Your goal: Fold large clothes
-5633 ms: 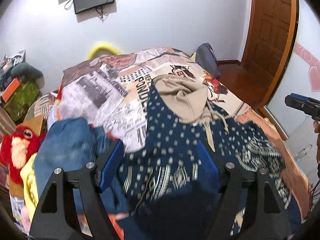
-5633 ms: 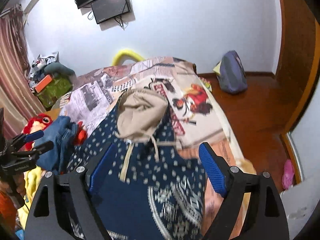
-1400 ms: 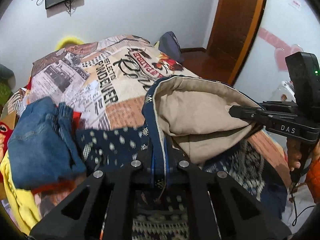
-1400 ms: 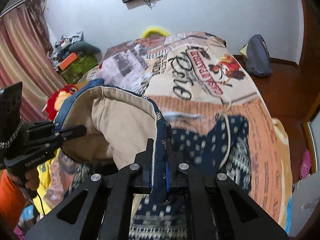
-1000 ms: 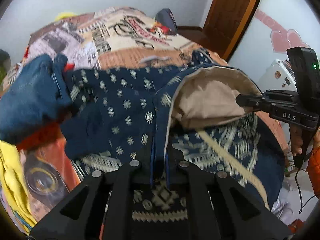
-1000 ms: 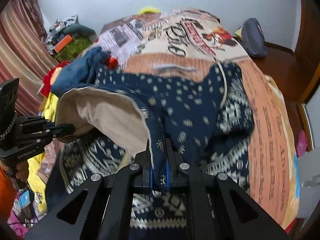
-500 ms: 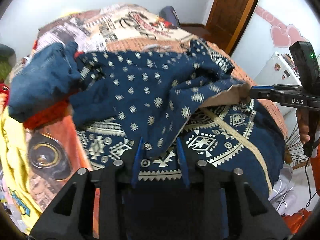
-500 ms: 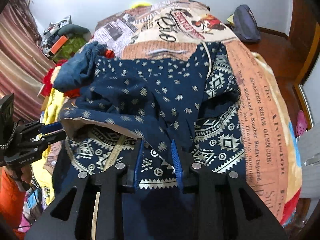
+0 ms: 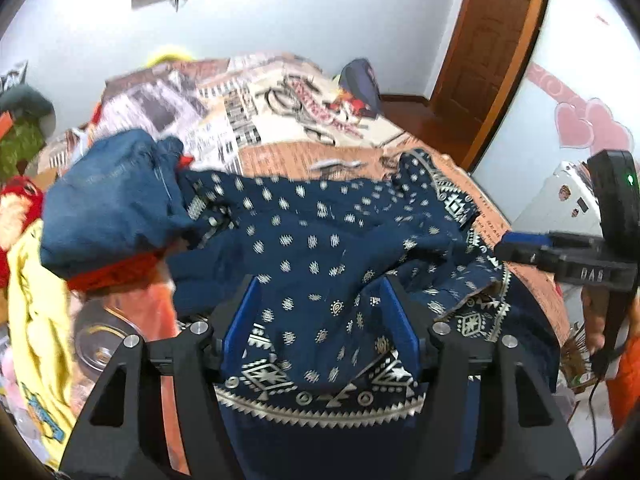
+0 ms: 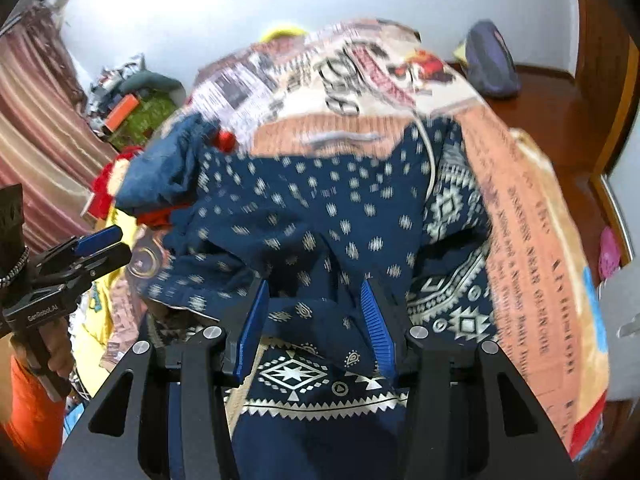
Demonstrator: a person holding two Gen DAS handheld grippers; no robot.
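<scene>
A navy hooded garment (image 9: 312,240) with a white pattern lies folded over itself on the bed, and the right wrist view shows it too (image 10: 320,208). My left gripper (image 9: 316,284) hovers just over its near fold. The jaws are opening, with cloth lying loose between the blue pads (image 9: 240,316) and neither pad pressing it. My right gripper (image 10: 314,286) stands the same way over the near fold: its jaws are opening and the cloth between them is slack. Each gripper also shows from the side in the other's view, the right one (image 9: 504,240) and the left one (image 10: 104,240).
Folded blue jeans (image 9: 108,200) sit on red cloth at the left, beside a red plush toy (image 9: 16,200) and a yellow garment (image 9: 36,320). The printed bedspread (image 9: 280,120) stretches beyond. A wooden door (image 9: 492,40) stands at the right. A dark bag (image 10: 488,64) lies on the floor.
Both grippers held the garment's edge up, shut on it, beige lining showing. They laid it forward over the garment, then opened and let go. The left gripper has risen a little.
</scene>
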